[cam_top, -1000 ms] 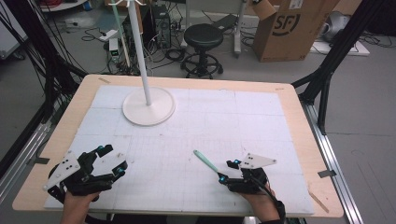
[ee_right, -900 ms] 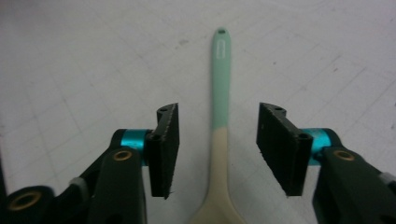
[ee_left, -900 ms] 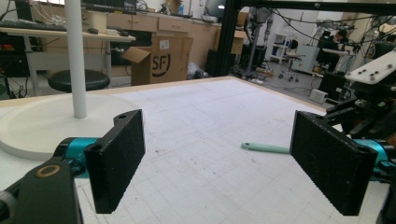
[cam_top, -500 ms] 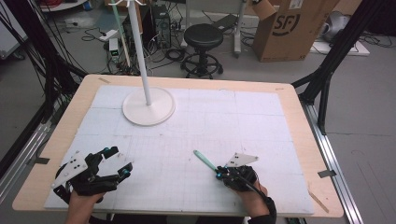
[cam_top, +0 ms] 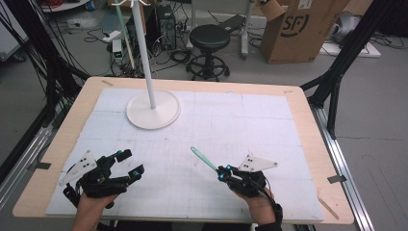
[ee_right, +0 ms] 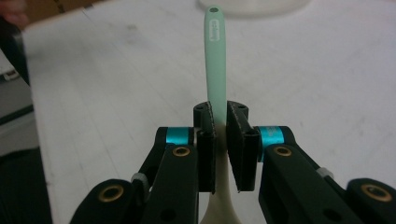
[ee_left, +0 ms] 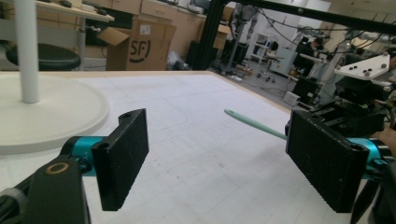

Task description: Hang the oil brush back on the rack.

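Observation:
A mint-green utensil handle (cam_top: 204, 160) sticks out up and to the left from my right gripper (cam_top: 222, 174) near the table's front edge. In the right gripper view the handle (ee_right: 215, 56) runs straight ahead between the black pads, and a cream part of the utensil shows below them. My right gripper (ee_right: 220, 114) is shut on it; its jaws have just been closing, with the handle between them. My left gripper (cam_top: 131, 163) rests at the front left, open, with nothing between its jaws. The left gripper (ee_left: 217, 158) faces the handle (ee_left: 254, 125) from the side.
A white stand with a round base (cam_top: 153, 109) and a thin pole stands at the back left of the white mat (cam_top: 240, 120). Its base (ee_left: 42, 112) lies left of my left gripper. Beyond the table are a black stool (cam_top: 209, 38) and a cardboard box (cam_top: 298, 29).
The right gripper's jaws have closed on the green handle. The handle's free end now sits a little farther up and left. The left gripper has barely moved.

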Action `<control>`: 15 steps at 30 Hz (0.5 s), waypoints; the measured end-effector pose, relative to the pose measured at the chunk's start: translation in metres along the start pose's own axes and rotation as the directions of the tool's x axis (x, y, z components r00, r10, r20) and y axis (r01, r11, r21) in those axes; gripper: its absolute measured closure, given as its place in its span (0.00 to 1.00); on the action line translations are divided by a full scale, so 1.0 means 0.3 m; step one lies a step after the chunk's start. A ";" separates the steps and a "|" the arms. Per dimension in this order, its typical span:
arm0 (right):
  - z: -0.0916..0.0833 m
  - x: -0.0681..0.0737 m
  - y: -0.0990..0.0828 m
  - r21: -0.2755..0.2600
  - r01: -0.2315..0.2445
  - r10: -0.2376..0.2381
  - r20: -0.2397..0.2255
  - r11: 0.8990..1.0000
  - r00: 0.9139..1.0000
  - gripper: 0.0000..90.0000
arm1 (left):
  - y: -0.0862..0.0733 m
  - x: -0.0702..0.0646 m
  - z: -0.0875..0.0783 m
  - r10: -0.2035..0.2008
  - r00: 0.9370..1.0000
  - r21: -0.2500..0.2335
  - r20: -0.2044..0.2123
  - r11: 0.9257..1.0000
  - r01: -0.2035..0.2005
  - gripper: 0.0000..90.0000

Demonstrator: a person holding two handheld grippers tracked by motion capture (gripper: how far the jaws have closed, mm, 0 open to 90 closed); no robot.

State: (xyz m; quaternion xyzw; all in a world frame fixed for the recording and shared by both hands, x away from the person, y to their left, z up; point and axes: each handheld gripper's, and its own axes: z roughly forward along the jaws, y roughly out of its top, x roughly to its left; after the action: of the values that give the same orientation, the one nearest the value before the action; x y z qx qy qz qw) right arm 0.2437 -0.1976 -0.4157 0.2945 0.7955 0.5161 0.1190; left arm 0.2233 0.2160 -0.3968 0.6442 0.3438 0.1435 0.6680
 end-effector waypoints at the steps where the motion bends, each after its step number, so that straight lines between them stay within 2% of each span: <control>1: 0.000 0.004 0.004 -0.011 0.003 -0.003 -0.007 1.000 1.000 0.92 | 0.006 -0.004 0.008 -0.005 1.000 0.001 0.008 1.000 0.005 0.26; 6: 0.003 0.052 0.046 -0.109 0.042 -0.048 -0.052 0.993 0.997 0.92 | 0.051 -0.028 0.051 -0.038 0.997 -0.018 0.068 0.999 0.040 0.25; 11: 0.015 0.101 0.089 -0.191 0.091 -0.109 -0.083 0.977 0.991 0.92 | 0.083 -0.054 0.102 -0.077 0.988 -0.007 0.134 0.997 0.078 0.26; 13: 0.021 0.116 0.102 -0.211 0.109 -0.129 -0.086 0.971 0.988 0.92 | 0.091 -0.066 0.122 -0.095 0.981 -0.005 0.167 0.995 0.097 0.31; 15: 0.024 0.125 0.111 -0.230 0.111 -0.136 -0.097 0.967 0.986 0.92 | 0.100 -0.080 0.143 -0.099 0.979 0.000 0.180 0.995 0.101 0.35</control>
State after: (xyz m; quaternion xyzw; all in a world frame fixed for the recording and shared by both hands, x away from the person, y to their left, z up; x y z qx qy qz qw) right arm 0.2288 -0.1601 -0.3850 0.1998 0.7546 0.6094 0.1386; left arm 0.2410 0.1720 -0.3644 0.6333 0.3133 0.0526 0.7058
